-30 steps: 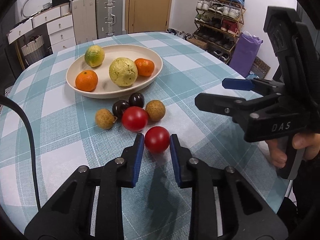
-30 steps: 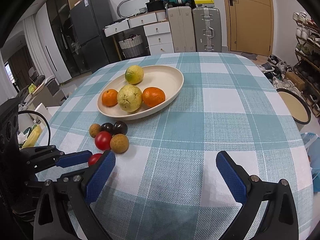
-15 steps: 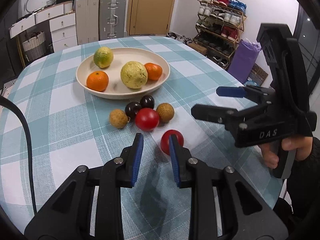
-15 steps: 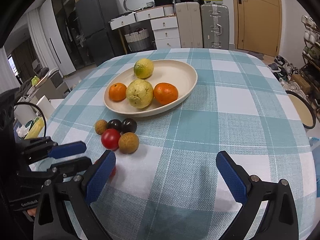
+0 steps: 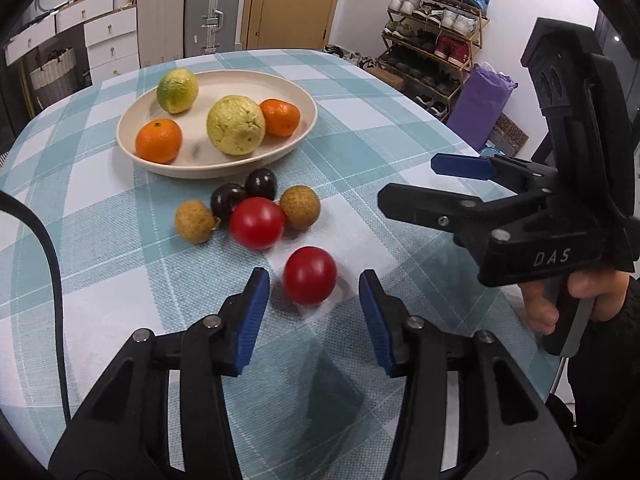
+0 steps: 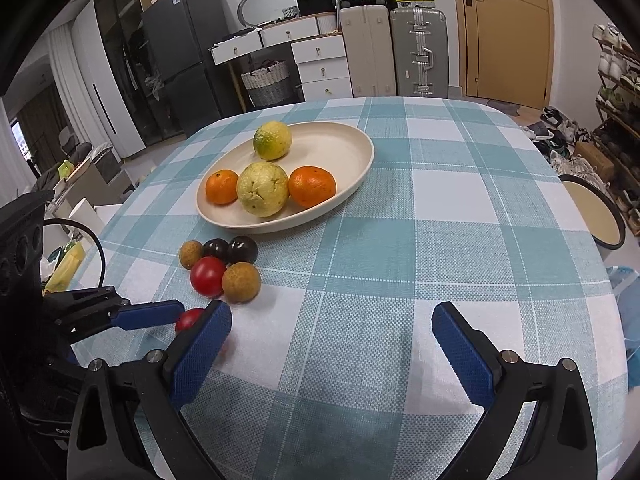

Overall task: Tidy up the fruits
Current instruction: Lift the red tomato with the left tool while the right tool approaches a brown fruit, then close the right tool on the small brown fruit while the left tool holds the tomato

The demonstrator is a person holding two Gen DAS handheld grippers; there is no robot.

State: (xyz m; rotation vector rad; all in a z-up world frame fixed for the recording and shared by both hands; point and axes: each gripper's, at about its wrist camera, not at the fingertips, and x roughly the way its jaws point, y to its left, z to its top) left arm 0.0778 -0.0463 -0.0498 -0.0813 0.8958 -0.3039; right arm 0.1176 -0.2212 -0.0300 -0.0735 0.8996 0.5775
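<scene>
A red tomato (image 5: 310, 275) lies on the checked tablecloth just ahead of my open left gripper (image 5: 314, 310), between its blue pads without touching them. It shows partly hidden in the right wrist view (image 6: 189, 319). Beyond it sits a cluster: a second tomato (image 5: 257, 223), two dark plums (image 5: 261, 184) and two brown longans (image 5: 300, 207). A cream plate (image 5: 304, 128) holds two oranges, a yellow guava (image 5: 236, 124) and a green-yellow citrus (image 5: 177, 85). My right gripper (image 6: 332, 344) is open and empty above bare cloth; it shows at the right in the left wrist view (image 5: 460, 184).
The round table's edge (image 5: 500, 320) curves close on the right. A black cable (image 5: 52, 248) runs along the left. A stool (image 6: 596, 216) stands beside the table. Suitcases, drawers and a shoe rack line the room behind.
My left gripper has opened wider. The near tomato, held between the pads a second ago, now lies free on the cloth between them. The right gripper has hardly moved.
</scene>
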